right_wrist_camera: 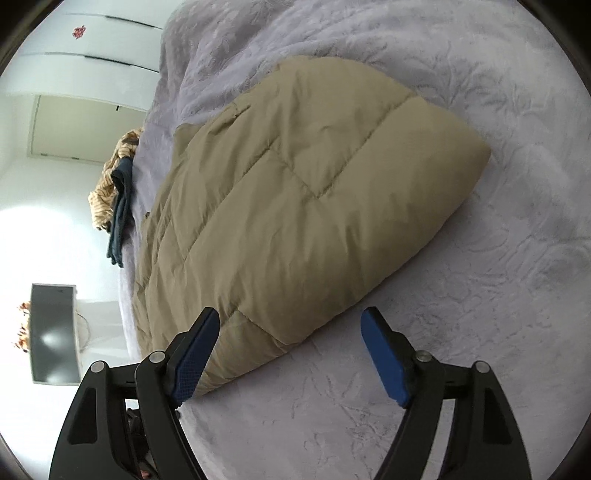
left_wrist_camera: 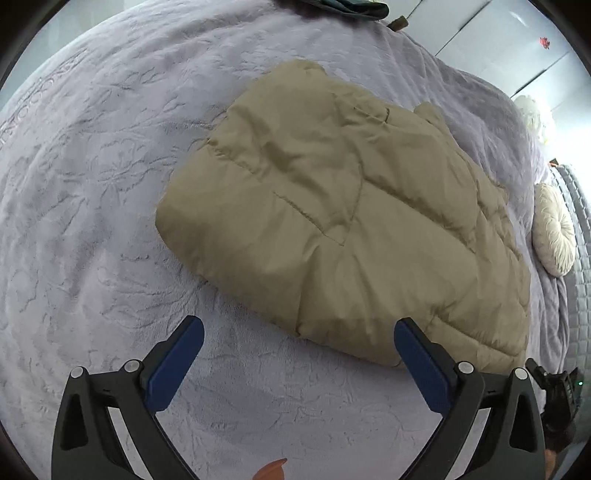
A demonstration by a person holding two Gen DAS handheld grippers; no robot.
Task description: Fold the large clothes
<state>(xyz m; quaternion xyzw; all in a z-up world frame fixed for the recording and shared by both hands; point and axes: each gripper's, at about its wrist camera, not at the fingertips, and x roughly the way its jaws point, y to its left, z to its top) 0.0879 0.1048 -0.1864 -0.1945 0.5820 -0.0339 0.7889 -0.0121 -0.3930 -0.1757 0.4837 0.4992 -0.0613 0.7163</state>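
Observation:
A tan quilted puffer jacket lies folded into a thick bundle on a lilac bedspread. My left gripper is open and empty, held above the bedspread at the bundle's near edge; its right finger overlaps the jacket's edge in the view. In the right wrist view the same jacket fills the middle. My right gripper is open and empty above the bundle's near corner.
A round cream cushion lies at the bed's right edge beside a grey quilted panel. Dark clothes lie at the far edge. Clothes hang over the bed's left side; white wardrobe doors and a dark screen stand beyond.

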